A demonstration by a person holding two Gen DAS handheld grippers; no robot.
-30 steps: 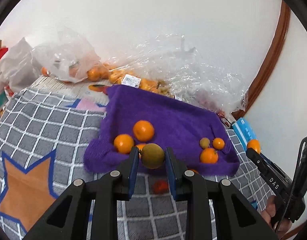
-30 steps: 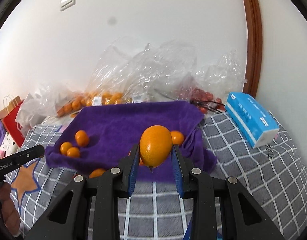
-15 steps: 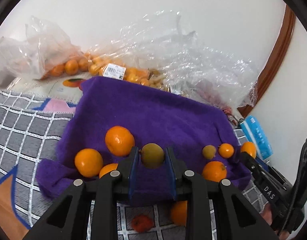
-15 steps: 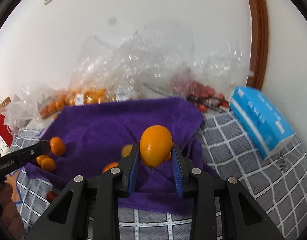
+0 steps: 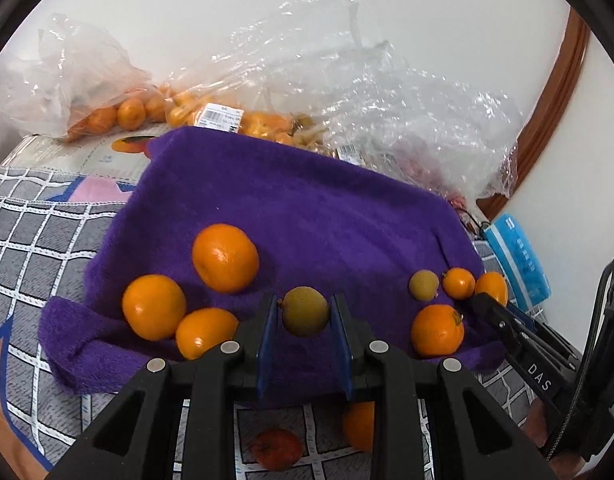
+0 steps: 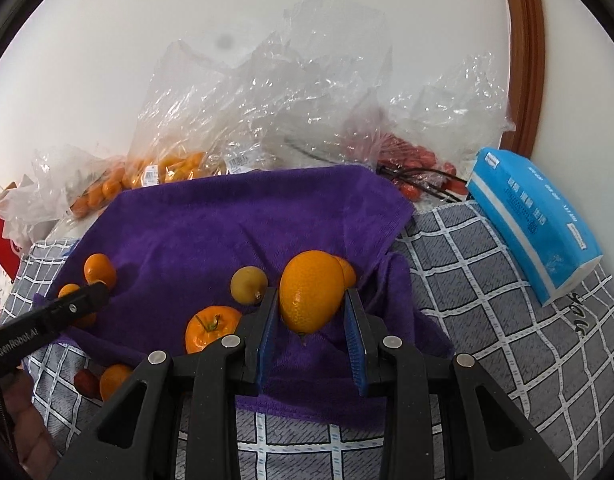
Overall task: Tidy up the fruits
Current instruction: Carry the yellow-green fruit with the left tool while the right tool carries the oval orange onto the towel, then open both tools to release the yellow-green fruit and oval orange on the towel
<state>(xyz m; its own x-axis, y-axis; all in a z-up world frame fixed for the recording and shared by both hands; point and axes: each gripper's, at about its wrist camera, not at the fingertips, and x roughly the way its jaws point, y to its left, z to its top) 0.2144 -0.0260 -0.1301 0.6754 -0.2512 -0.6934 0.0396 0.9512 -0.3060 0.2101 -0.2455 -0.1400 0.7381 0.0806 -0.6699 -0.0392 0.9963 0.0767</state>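
- The purple towel [image 5: 307, 208] was the place for the sorted fruit, and two groups already lay on it.
- At its left end lay three oranges [image 5: 225, 258] close together; at its right end lay an orange with a stem [image 5: 437, 330], two small orange fruits and one small greenish fruit [image 5: 423, 285].
- The left gripper [image 5: 305, 322] held a greenish-brown fruit [image 5: 306, 311] tight between its narrow jaws, above the towel's near edge.
- The right gripper [image 6: 311, 312] was closed on an oval orange fruit [image 6: 311, 291] over the towel's right part.
- Neither held fruit was put down yet.
- Two fruits [image 5: 277, 449] lay off the towel, on the checked cloth [image 6: 487, 280] just before its near edge; one looked red, but it was partly hidden.
- Behind the towel, plastic bags [image 6: 175, 168] held more fruit, so probably much work remained.
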